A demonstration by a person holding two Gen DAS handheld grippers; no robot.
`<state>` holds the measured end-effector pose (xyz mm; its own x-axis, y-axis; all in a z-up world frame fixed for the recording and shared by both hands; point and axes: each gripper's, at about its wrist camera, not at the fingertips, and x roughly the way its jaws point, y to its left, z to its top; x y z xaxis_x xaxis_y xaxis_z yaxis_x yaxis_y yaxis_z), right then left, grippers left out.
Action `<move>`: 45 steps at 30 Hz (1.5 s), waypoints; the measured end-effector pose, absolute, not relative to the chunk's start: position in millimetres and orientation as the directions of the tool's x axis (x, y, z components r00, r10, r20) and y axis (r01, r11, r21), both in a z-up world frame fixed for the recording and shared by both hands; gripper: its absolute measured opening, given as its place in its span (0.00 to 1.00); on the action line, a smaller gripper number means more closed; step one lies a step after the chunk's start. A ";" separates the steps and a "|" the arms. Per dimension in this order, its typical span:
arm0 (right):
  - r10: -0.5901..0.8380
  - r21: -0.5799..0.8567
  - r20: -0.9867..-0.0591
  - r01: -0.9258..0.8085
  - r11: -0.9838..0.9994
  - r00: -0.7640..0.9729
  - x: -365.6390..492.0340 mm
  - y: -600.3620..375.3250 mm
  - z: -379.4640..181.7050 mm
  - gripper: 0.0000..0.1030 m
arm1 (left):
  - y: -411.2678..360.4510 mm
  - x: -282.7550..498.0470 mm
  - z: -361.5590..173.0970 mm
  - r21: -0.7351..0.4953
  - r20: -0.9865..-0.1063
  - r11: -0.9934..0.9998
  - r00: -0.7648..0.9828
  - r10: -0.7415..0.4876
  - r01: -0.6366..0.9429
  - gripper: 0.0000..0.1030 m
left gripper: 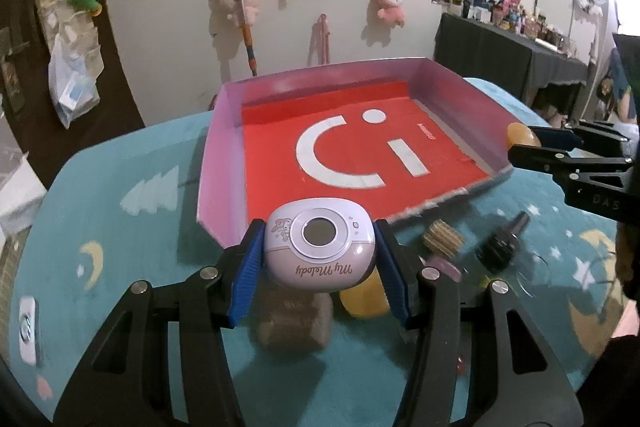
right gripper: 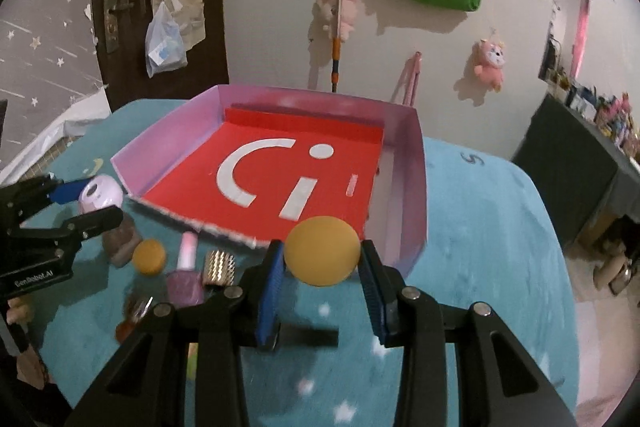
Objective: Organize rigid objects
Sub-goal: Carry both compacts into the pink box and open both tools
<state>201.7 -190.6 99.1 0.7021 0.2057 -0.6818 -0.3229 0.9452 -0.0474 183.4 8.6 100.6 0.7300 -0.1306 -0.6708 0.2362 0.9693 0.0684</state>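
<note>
My left tool (left gripper: 320, 263) grips the lilac case (left gripper: 319, 250), my right tool (right gripper: 322, 267) the yellow ball (right gripper: 322, 251); the red tray (right gripper: 280, 171) lies straight ahead of both, the ball nearer its torn edge

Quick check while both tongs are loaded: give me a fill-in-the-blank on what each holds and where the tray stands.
1. The left tongs are shut on a lilac gadget printed "My ____".
2. The right tongs grip a ____-coloured ball.
3. The tray has a ____ floor with a white logo.
4. The pink nail polish bottle lies on the ____ cloth.

Missing: Melody; orange; red; teal
</note>
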 end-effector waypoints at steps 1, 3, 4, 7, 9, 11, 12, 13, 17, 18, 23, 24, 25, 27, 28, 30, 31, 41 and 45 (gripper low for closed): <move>0.207 -0.051 -0.692 -0.332 0.942 0.692 208.1 -189.0 98.3 0.39 | 7.4 192.2 99.8 0.078 -0.680 0.968 0.723 -0.122 0.237 0.50; 0.190 -0.071 -0.717 -0.341 0.937 0.671 224.7 -185.1 94.7 0.39 | 5.6 201.6 97.8 0.073 -0.697 0.967 0.706 -0.127 0.245 0.50; 0.182 -0.078 -0.729 -0.344 0.936 0.660 230.9 -184.2 92.4 0.39 | 4.7 209.3 95.9 0.069 -0.710 0.965 0.692 -0.131 0.253 0.50; 0.158 -0.093 -0.771 -0.354 0.931 0.617 251.3 -181.7 85.6 0.39 | 4.1 223.6 90.9 0.073 -0.733 0.964 0.669 -0.123 0.257 0.50; 0.144 -0.101 -0.796 -0.363 0.926 0.589 263.9 -180.1 81.8 0.39 | 3.9 232.9 87.9 0.078 -0.746 0.963 0.656 -0.115 0.259 0.50; 0.131 -0.112 -0.812 -0.372 0.921 0.569 271.0 -178.2 78.6 0.39 | 3.0 241.5 85.2 0.084 -0.757 0.961 0.644 -0.110 0.264 0.50; 0.125 -0.119 -0.823 -0.382 0.916 0.555 275.8 -176.2 76.9 0.39 | 2.4 244.8 83.4 0.089 -0.763 0.961 0.638 -0.104 0.263 0.50; 0.121 -0.122 -0.831 -0.391 0.912 0.542 278.9 -175.4 75.1 0.39 | 2.3 248.5 81.4 0.094 -0.769 0.961 0.632 -0.097 0.262 0.50; 0.089 -0.145 -0.856 -0.402 0.904 0.509 289.6 -173.5 67.3 0.39 | 3.5 261.5 72.2 0.084 -0.797 0.962 0.597 -0.092 0.259 0.50; 0.080 -0.154 -0.859 -0.404 0.902 0.505 290.4 -172.8 65.8 0.39 | 3.0 263.1 71.3 0.100 -0.795 0.961 0.602 -0.079 0.258 0.50; 0.038 -0.192 -0.870 -0.409 0.892 0.492 296.1 -170.7 58.1 0.39 | 0.4 267.5 70.2 0.122 -0.796 0.956 0.602 -0.067 0.268 0.50; 0.034 -0.196 -0.871 -0.411 0.891 0.489 297.9 -170.8 58.0 0.39 | 0.2 268.0 70.2 0.126 -0.797 0.955 0.601 -0.063 0.267 0.50; 0.032 -0.199 -0.872 -0.413 0.889 0.489 298.3 -170.4 58.1 0.39 | 0.0 268.7 70.5 0.124 -0.799 0.956 0.597 -0.062 0.265 0.50; 0.033 -0.200 -0.873 -0.419 0.886 0.486 299.0 -169.7 58.8 0.39 | -0.6 269.1 73.1 0.114 -0.803 0.956 0.592 -0.072 0.271 0.50; 0.033 -0.202 -0.873 -0.422 0.884 0.487 299.0 -169.3 59.5 0.39 | -1.6 269.1 74.5 0.115 -0.802 0.955 0.593 -0.074 0.274 0.50; 0.039 -0.201 -0.872 -0.430 0.880 0.488 298.5 -168.5 61.3 0.39 | -3.8 270.1 74.9 0.121 -0.803 0.950 0.591 -0.077 0.288 0.50; 0.038 -0.204 -0.872 -0.434 0.877 0.487 298.7 -167.3 61.7 0.39 | -5.4 271.1 73.4 0.123 -0.808 0.947 0.583 -0.079 0.298 0.50; -0.003 -0.251 -0.879 -0.458 0.853 0.476 302.0 -163.8 55.7 0.39 | -7.5 283.6 55.3 0.128 -0.841 0.941 0.537 -0.065 0.314 0.50; -0.006 -0.253 -0.881 -0.462 0.850 0.472 302.1 -164.2 54.8 0.39 | -7.7 285.9 54.0 0.116 -0.844 0.939 0.530 -0.078 0.323 0.50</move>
<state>302.1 -164.2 54.8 0.4723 -0.0058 -0.8814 -0.4615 0.8503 -0.2529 285.9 -7.7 54.0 0.5302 -0.0785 -0.8443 0.3230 0.9393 0.1155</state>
